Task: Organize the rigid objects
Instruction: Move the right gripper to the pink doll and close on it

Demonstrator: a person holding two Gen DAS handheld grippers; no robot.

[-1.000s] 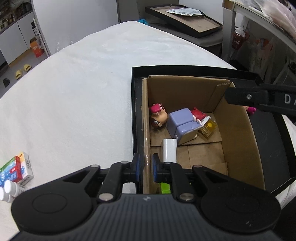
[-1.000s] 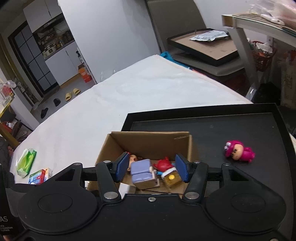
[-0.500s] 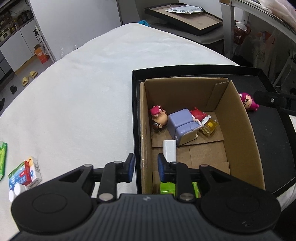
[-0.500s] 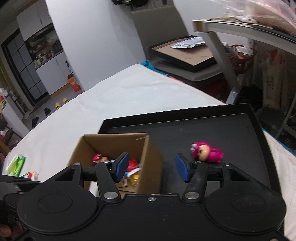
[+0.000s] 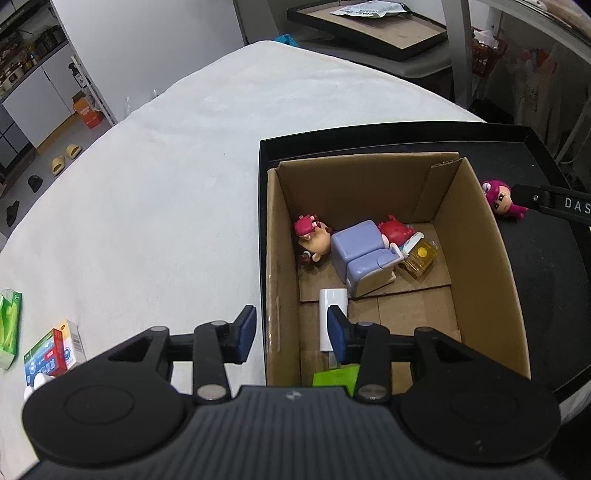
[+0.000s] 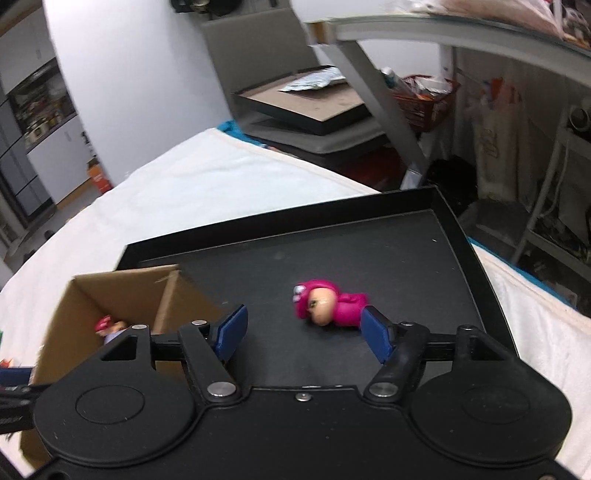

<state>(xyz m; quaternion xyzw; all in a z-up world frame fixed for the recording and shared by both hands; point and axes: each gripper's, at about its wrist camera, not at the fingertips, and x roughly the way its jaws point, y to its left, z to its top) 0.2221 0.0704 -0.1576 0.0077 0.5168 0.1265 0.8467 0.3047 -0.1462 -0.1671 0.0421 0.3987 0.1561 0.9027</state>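
On the black tray (image 6: 369, 243), my right gripper (image 6: 301, 328) gapes before the pink figure (image 6: 330, 304); my left gripper (image 5: 291, 332), spread, straddles the cardboard box (image 5: 476, 258) wall.

Slippers (image 5: 66, 157) on the floor, orange carton (image 5: 88, 114) by the cabinet, framed board (image 5: 369, 26) beyond the table's far edge.

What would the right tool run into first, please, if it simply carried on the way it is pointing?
Most likely the pink doll lying on its side on the black tray. It sits just ahead of the open right tool, toward its right finger. Depth is hard to judge, so the tool might touch the tray floor first.
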